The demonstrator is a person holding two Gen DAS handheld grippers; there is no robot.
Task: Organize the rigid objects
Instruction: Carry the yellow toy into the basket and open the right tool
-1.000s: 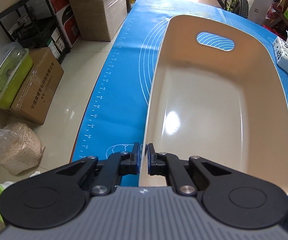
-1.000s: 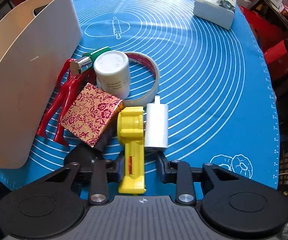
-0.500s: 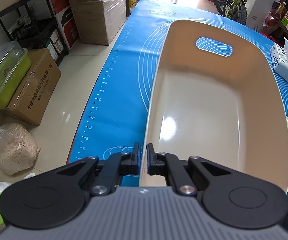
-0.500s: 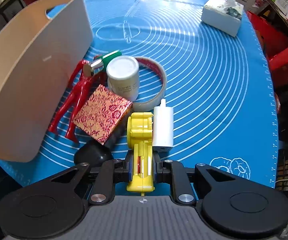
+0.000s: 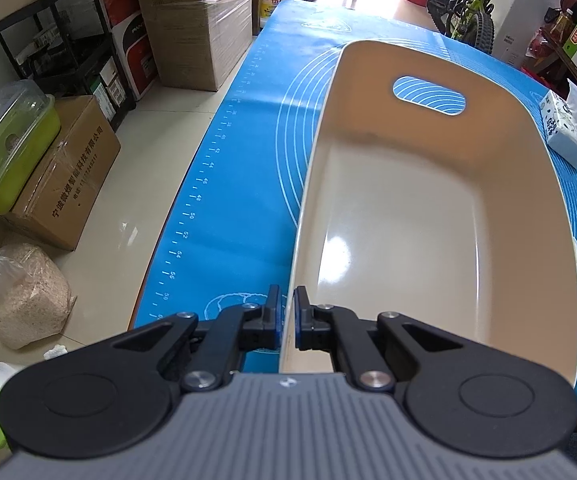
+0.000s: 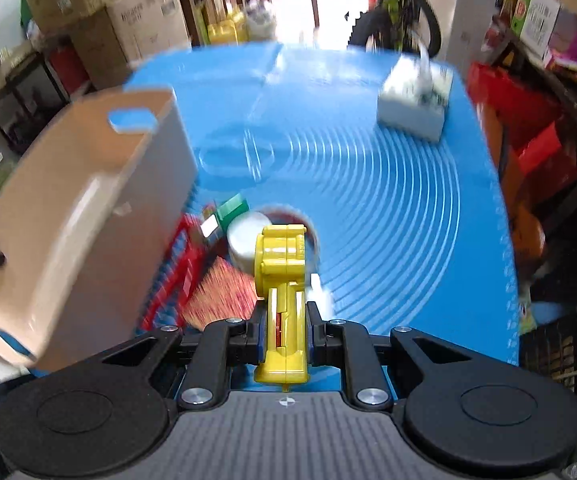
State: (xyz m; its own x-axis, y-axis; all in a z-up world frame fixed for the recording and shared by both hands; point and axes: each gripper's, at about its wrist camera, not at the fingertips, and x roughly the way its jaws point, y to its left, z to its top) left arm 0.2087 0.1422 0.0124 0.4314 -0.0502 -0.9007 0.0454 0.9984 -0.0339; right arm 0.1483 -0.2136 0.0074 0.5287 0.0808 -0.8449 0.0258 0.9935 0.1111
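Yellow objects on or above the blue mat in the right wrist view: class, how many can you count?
1: the yellow toy, held in the right gripper above the pile beside the beige bin. Blur and the toy itself may hide other items in that pile.

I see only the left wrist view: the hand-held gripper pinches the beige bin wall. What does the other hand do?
Observer: The right hand-held gripper is shut on a yellow toy, held above the blue mat.
Operator: Is the bin empty?
Observer: In the right wrist view too, nothing shows inside it.
Operator: What remains on the mat?
Observer: A white jar, a red patterned box and a red tool lie beside the bin, blurred.
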